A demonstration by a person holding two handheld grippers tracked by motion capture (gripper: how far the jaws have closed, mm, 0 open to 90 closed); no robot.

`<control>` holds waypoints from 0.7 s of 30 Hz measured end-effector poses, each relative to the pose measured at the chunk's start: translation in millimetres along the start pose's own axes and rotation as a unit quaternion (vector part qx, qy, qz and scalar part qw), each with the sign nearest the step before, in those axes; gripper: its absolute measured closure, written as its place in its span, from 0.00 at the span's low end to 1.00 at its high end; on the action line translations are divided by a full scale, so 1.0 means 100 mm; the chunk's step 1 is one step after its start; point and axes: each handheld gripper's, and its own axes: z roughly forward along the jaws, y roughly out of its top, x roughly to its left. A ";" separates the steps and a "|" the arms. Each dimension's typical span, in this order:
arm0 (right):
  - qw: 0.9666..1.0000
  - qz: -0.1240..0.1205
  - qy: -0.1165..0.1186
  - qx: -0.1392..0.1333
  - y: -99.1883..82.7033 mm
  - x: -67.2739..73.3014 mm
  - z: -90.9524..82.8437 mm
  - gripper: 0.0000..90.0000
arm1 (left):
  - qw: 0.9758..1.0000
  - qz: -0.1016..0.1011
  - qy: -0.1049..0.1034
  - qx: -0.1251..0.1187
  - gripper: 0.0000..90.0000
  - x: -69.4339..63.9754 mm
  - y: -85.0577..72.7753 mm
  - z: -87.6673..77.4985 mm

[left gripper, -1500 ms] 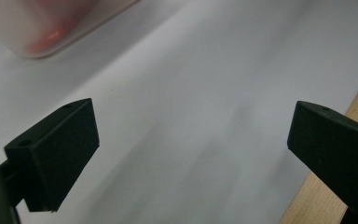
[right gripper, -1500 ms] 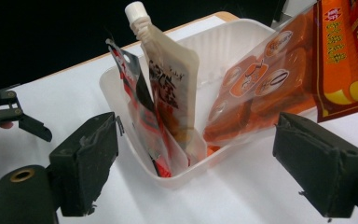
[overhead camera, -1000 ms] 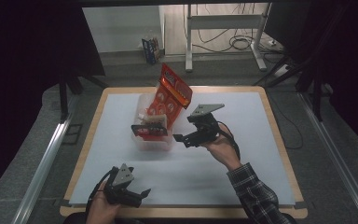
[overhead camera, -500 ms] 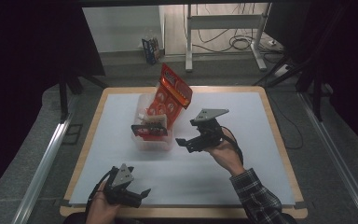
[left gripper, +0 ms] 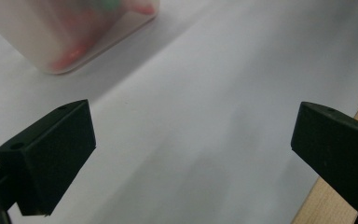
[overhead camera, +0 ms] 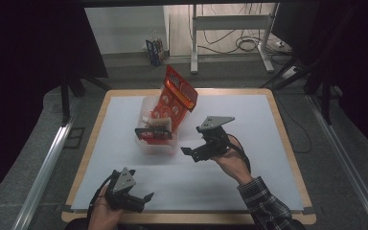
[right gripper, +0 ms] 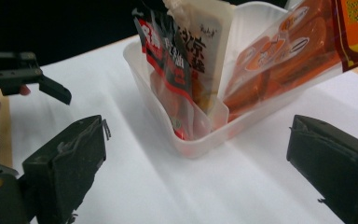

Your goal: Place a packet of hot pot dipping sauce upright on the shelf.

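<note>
While the high view looks down on the white-covered table (overhead camera: 249, 120), the right gripper (overhead camera: 190, 152) sits in the person's right hand just beside the clear plastic tub (overhead camera: 146, 143), its tips pointing toward the tub's near corner but apart from it; its jaws have just been opening and nothing lies between them; the tub stands left of the table's middle, with a tall orange snack bag (overhead camera: 175, 98) leaning out of its far end and a red-and-black packet (overhead camera: 154, 134) upright at its near end; the left gripper (overhead camera: 143, 199) rests in the left hand at the table's near edge, well apart from the tub, jaws spread and empty; in the left gripper view its two black jaws stand wide over bare white surface, gripping nothing, with a blurred corner of the tub (left gripper: 70, 42) at the top left; in the right gripper view the jaws stand wide on either side of the tub (right gripper: 186, 140) without touching it; the red-and-black packet (right gripper: 168, 70) and a pale packet (right gripper: 205, 51) stand upright inside, the orange bag (right gripper: 279, 65) leans to the right, and the left gripper (right gripper: 32, 79) shows farther off.
</note>
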 end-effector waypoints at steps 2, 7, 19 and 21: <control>1.000 -0.003 0.000 0.004 -0.02 0.00 0.00 0.03 | 1.000 0.004 0.002 -0.002 0.00 0.00 0.00 0.00; 1.000 -0.007 -0.003 0.008 -0.05 0.01 0.00 0.02 | 1.000 0.011 0.003 -0.004 0.00 -0.01 0.00 0.01; 1.000 -0.007 -0.003 0.009 -0.13 0.04 -0.05 0.00 | 1.000 0.013 0.011 -0.005 0.00 -0.01 0.00 0.01; 1.000 -0.008 -0.004 0.011 -0.15 0.04 -0.05 0.00 | 1.000 0.015 0.013 -0.006 0.00 -0.02 0.00 0.01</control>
